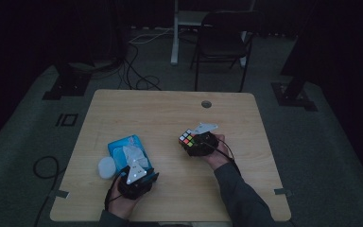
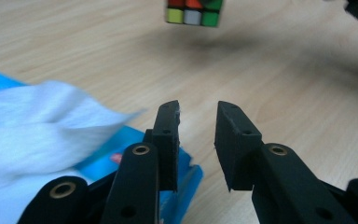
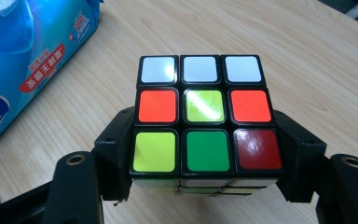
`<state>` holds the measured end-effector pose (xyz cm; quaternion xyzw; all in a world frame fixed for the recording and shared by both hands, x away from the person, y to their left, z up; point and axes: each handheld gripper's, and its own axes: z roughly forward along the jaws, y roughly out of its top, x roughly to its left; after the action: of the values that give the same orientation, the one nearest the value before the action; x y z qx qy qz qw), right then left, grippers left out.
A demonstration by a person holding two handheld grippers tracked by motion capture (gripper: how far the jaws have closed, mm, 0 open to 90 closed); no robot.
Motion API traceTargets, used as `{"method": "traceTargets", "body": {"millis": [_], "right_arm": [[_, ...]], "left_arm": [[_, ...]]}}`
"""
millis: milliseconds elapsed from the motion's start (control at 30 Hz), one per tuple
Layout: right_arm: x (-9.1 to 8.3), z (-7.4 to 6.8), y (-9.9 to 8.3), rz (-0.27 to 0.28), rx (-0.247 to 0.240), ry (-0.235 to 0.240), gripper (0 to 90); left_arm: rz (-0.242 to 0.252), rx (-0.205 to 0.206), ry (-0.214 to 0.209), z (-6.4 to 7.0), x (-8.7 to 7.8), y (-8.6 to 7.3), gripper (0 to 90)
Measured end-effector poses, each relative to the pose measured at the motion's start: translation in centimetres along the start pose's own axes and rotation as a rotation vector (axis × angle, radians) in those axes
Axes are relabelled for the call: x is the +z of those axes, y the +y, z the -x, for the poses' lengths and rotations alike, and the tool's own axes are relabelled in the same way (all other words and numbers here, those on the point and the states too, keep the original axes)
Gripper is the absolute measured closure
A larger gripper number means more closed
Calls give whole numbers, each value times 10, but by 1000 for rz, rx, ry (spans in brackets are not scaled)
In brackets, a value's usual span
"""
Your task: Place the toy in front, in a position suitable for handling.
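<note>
A scrambled Rubik's cube (image 3: 203, 114) with a white top row sits between my right gripper's (image 3: 205, 127) two jaws, which are shut on its sides. In the high view the cube (image 1: 187, 138) is held just above the wooden table (image 1: 160, 113), right of centre, by the right gripper (image 1: 197, 143). My left gripper (image 2: 198, 112) is open with nothing between its jaws. It hovers over the right edge of a blue wet-wipe pack (image 2: 186, 172), from which a white wipe (image 2: 32, 121) sticks up. In the high view the left gripper (image 1: 141, 169) is at the pack's (image 1: 123, 147) near corner.
A white round lump (image 1: 106, 167) lies against the pack's left side. The table has a cable hole (image 1: 206, 104) near its far edge. A dark chair (image 1: 224, 38) and floor cables (image 1: 137, 75) are beyond the table.
</note>
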<state>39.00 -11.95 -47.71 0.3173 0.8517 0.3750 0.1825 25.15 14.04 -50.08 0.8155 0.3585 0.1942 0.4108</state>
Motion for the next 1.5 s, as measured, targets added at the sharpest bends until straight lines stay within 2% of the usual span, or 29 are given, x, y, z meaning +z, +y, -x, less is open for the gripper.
{"method": "traceTargets", "body": {"millis": [67,133,333,567,600,633,667,700,867,1233,1333,1433,1467,1500], "right_arm": [[1,0,-1,-2,1,2,338],[0,0,-2,1,8,4,338],[-5,3,-5,3,16,6,338],[-14,2,-17,2,25,9,339],[-15,2,-21,1,26,14,338],[-15,2,-21,1,26,14,338],[-15,1,-25,-1,36,18,339],[-15,1,-25,-1,36,18,339],[-14,-4,-31,-9,31,28,338],[-16,-7,-30,3,28,31,338],[-17,-7,-30,6,29,29,338],[-18,-7,-31,8,34,27,338],[-20,-7,-31,8,40,22,338],[-20,-7,-31,8,40,22,338]], "left_arm": [[-35,16,36,-1,4,-6,773],[-25,7,41,-6,1,-10,808],[-30,37,75,-13,-11,-16,808],[-48,42,132,-22,-26,-24,790],[-55,32,152,-26,-32,-28,785],[-55,32,152,-26,-32,-28,782],[-58,19,174,-31,-38,-32,776],[-58,19,174,-31,-38,-32,770],[-61,-16,235,-48,-53,-43,740],[-71,-45,303,-72,-64,-50,714],[-86,-55,340,-78,-68,-50,707],[-80,-69,340,-80,-71,-49,696],[-48,-78,313,-80,-76,-47,688],[-48,-78,313,-80,-76,-47,680]]}}
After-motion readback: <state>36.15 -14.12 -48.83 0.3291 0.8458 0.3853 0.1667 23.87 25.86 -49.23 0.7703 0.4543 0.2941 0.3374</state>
